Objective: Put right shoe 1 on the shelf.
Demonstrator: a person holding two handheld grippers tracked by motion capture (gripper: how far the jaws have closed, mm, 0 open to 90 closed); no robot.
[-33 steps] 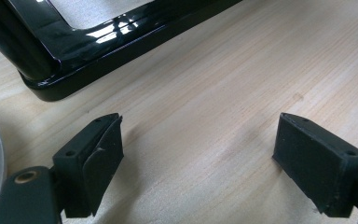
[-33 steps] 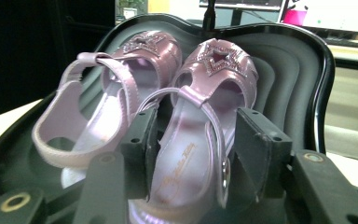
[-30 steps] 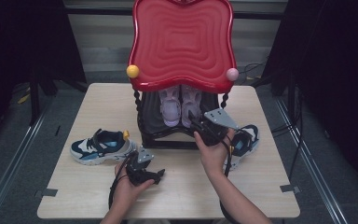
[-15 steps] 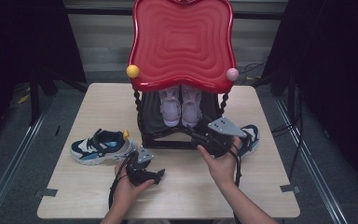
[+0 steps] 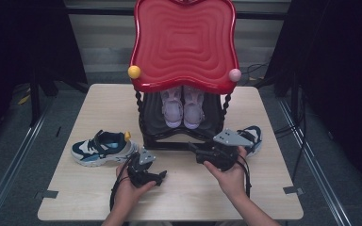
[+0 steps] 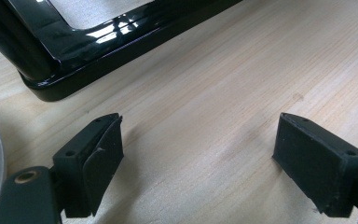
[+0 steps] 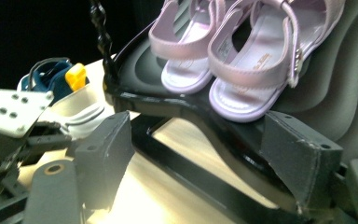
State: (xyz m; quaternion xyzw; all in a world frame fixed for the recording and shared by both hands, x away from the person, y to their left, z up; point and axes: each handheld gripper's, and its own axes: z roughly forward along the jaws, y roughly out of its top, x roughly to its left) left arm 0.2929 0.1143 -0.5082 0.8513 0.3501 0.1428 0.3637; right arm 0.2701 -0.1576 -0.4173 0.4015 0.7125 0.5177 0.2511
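A pair of pink sandals [image 5: 183, 106] [image 7: 242, 60] stands on the black lower shelf [image 7: 168, 107] of a rack with a red wavy top [image 5: 184, 42]. One blue and white sneaker [image 5: 102, 148] lies on the table left of the rack, and another [image 5: 252, 136] lies to its right. My right gripper [image 5: 193, 148] [image 7: 198, 121] hovers by the rack's front right corner. Its jaws have just been opening and hold nothing. In front of the rack's base [image 6: 74, 51], my left gripper [image 5: 161, 175] [image 6: 196, 126] rests low over the wood, open and holding nothing.
The light wooden table [image 5: 99, 99] carries the rack at its middle back. A yellow ball [image 5: 134, 72] and a pink ball [image 5: 234, 75] sit on the red top's front corners. Twisted black posts [image 7: 100, 28] hold up the top. Dark floor surrounds the table.
My right gripper has drawn back from the rack's shelf toward the table's front and sunk a little, its jaws spreading wider. The left gripper has stayed put.
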